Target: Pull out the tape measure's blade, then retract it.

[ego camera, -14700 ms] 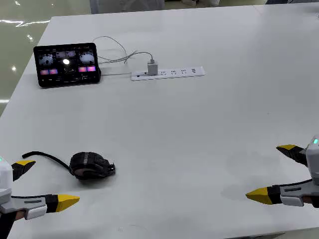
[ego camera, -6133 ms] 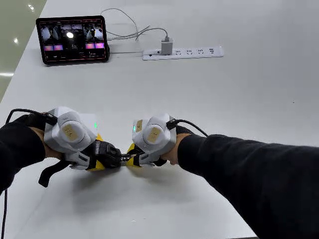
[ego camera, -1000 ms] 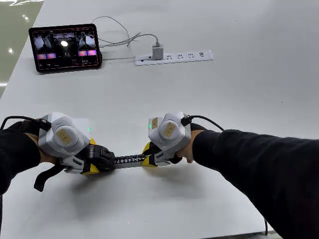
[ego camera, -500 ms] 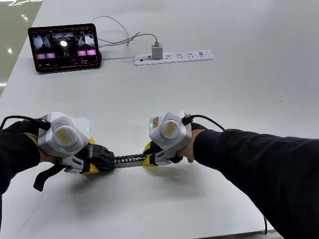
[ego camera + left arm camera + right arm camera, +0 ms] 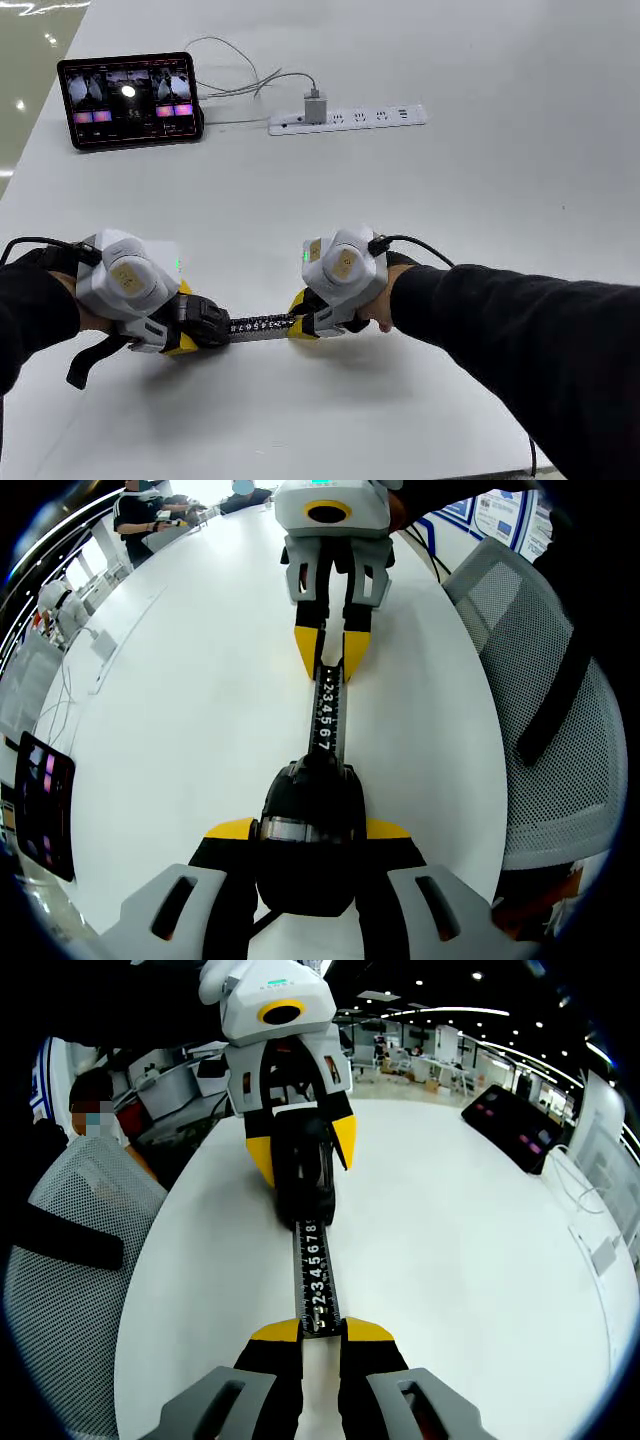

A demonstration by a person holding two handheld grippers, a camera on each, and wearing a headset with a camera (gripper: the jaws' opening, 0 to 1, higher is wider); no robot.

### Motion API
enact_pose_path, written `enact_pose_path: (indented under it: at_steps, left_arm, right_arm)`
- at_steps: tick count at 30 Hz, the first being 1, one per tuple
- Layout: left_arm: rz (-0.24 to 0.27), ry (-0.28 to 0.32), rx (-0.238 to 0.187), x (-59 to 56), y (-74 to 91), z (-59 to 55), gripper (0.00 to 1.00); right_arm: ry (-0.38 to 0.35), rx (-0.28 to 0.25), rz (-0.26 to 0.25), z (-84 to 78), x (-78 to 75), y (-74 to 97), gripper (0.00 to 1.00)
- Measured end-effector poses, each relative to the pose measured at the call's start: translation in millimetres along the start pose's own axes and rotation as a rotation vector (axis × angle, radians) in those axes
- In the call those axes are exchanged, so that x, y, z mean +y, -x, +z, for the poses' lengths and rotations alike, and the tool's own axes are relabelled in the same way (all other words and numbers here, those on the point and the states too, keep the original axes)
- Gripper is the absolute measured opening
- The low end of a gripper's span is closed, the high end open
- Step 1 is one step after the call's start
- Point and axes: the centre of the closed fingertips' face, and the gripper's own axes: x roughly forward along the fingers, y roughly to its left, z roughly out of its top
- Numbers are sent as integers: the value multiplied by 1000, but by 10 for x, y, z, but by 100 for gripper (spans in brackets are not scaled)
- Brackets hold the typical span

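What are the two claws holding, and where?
The left claw grips the tape measure's black case; the right claw pinches the tip of its blade.

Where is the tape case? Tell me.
The case sits lower left on the table in the head view, clamped in the left tongs, blade reaching the right tongs.

An open-plan office or lab: a mesh chair (image 5: pixel 560 710), long white table (image 5: pixel 450 200), distant desks (image 5: pixel 440 1065) under ceiling strip lights (image 5: pixel 480 1010).
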Motion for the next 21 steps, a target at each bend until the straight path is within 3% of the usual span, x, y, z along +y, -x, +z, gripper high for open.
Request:
enact_pose_path:
  at_steps: [21]
  left_arm:
    - [0,0,1,-5,5,7,32]
  right_arm:
    - [-11,1,0,-42,4,52,8]
